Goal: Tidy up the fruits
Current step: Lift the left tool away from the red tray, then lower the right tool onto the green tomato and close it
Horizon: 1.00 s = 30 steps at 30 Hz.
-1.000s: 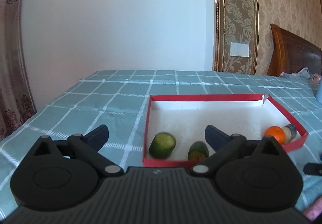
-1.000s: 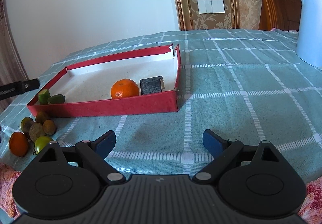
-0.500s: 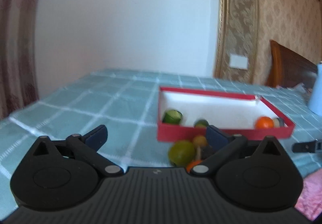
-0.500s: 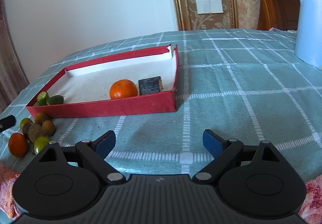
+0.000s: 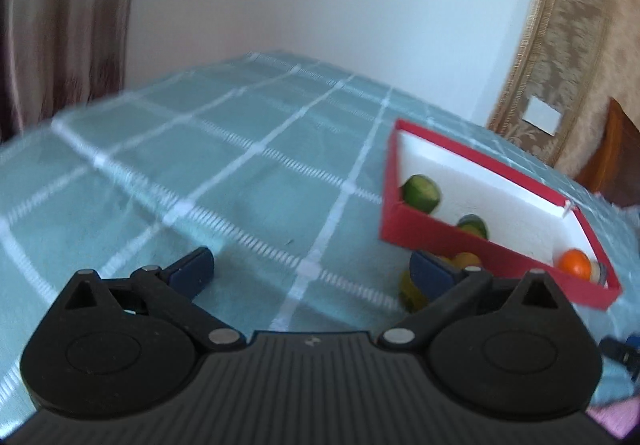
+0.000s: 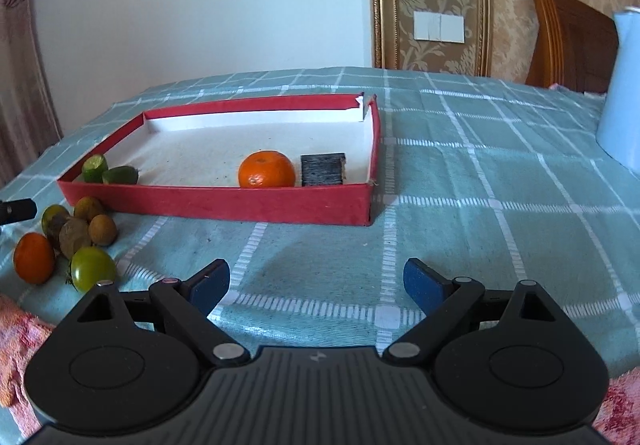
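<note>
Fruit partly boxed, partly loose; we hold both grippers wide, nothing in them.

In the right wrist view the red tray (image 6: 224, 203) sits mid-cloth w/ an orange (image 6: 266, 169) near its front wall, a dark block (image 6: 323, 169) just right of it, and two green cut pieces (image 6: 108, 169) in the near-left corner. Loose pile just outside that corner, on the checked tablecloth (image 6: 460, 213): a small orange fruit (image 6: 33, 257), a green fruit (image 6: 93, 268), brown ones (image 6: 102, 229) btwn. Our right gripper (image 6: 316, 285) hangs near-side over bare cloth, fingers spread wide. Left gripper (image 5: 312, 269), tilted & blurred view, fingers also wide, right finger in front of the pile. Pale jug (image 6: 622, 93) far right.
</note>
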### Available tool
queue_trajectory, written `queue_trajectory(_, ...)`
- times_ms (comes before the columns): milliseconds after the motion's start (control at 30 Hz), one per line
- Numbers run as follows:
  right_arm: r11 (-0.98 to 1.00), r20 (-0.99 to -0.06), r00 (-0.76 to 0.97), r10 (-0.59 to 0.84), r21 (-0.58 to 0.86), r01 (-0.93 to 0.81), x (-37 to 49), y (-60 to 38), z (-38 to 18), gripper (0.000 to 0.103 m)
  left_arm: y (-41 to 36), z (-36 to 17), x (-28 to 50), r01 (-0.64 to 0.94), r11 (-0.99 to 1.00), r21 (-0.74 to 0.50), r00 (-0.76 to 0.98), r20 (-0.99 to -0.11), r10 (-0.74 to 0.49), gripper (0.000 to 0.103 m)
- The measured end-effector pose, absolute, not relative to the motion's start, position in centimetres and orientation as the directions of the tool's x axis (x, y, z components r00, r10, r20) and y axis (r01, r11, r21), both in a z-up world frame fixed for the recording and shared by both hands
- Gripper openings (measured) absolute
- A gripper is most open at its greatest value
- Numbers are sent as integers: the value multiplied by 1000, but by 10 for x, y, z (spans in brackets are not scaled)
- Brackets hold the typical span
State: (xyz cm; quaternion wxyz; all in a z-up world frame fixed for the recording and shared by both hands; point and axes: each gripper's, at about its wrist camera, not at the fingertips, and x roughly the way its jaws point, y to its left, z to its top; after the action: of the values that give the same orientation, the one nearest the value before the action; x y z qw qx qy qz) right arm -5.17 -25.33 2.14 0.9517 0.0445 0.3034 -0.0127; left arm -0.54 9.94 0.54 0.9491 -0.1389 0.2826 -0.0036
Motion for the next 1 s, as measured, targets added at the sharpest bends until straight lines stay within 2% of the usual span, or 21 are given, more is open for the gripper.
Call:
queue_trajectory(200,995,-537,838,94,66,-69,-60,-225,32,94,86,7,-6,-80,981,-178,823,-567,-36,103)
queue_trajectory(300,987,-514,845,145,12,-162,-64,-200,40,94,85,6,-4,-82,982,-171,820,-572,-31,103)
queue_trajectory(567,958,-513,833,207,-66,-279,-57,-160,46,93,88,5,-3,-87,979,-183,823,-567,-33,103)
queue_trajectory(600,955,-513,832,211,-75,-288,-56,-156,45,91,88,5,-3,-90,979,-185,824,-566,-32,103)
queue_trajectory(700,946,-531,816,229,-77,-315,-52,-148,41,75,89,5,-3,-90,978,-187,824,-565,-32,103)
queue_trajectory(733,943,-539,809,233,-77,-323,-51,-146,39,64,89,5,-3,-90,978,-186,824,-566,-32,103)
queue_trajectory(767,940,-542,804,244,-70,-333,-50,-145,38,60,89,5,-3,-90,979,-184,824,-566,-31,103)
queue_trajectory(1000,934,-554,788,268,-51,-354,-47,-139,33,57,89,6,-4,-89,978,-187,825,-565,-33,103)
